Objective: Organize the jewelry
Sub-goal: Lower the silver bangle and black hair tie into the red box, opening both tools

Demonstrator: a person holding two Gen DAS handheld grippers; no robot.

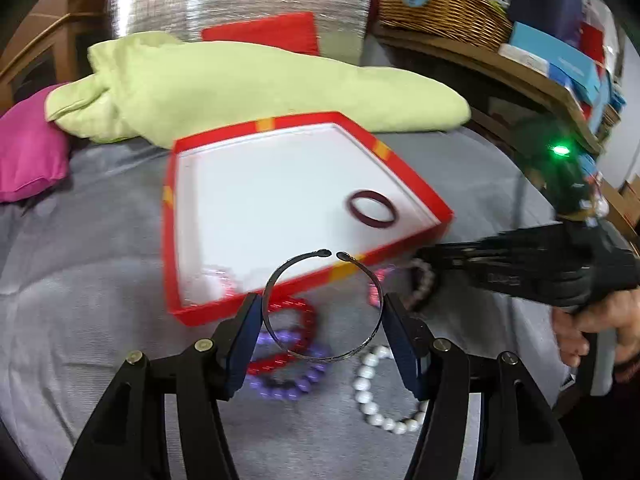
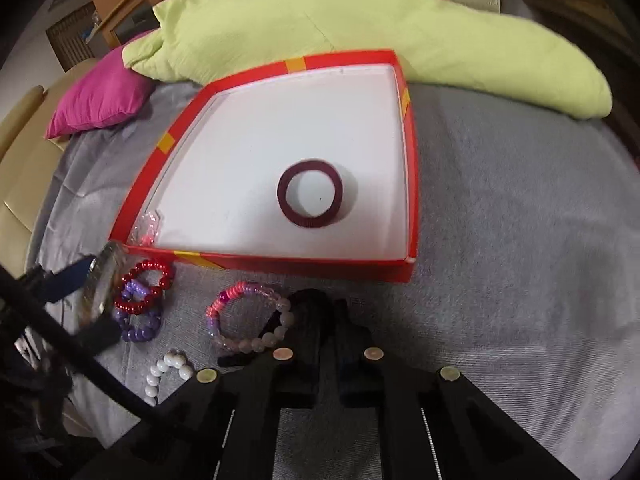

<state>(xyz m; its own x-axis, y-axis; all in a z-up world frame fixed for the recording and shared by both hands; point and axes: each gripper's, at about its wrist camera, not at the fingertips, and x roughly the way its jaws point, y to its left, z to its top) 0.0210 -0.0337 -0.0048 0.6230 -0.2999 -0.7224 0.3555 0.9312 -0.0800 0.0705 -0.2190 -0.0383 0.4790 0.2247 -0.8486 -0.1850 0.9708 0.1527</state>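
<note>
Jewelry here means a thin open metal cuff bangle [image 1: 320, 308], pinched across its width by the left gripper [image 1: 322, 320] just short of the red box [image 1: 280, 120], where a maroon bangle [image 1: 372, 209] already lies. It looks light, stiff and slick, likely to spring or twist; gripping its sides suits it. Right gripper [image 2: 326, 320] is closed and empty beside the pink bead bracelet [image 2: 248, 316].

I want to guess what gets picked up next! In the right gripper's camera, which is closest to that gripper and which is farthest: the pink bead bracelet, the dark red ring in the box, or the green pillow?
From the right gripper:
1. Pink bead bracelet, just to its left on the grey blanket.
2. Dark red ring, straight ahead inside the red box.
3. Green pillow, behind the box.
</note>
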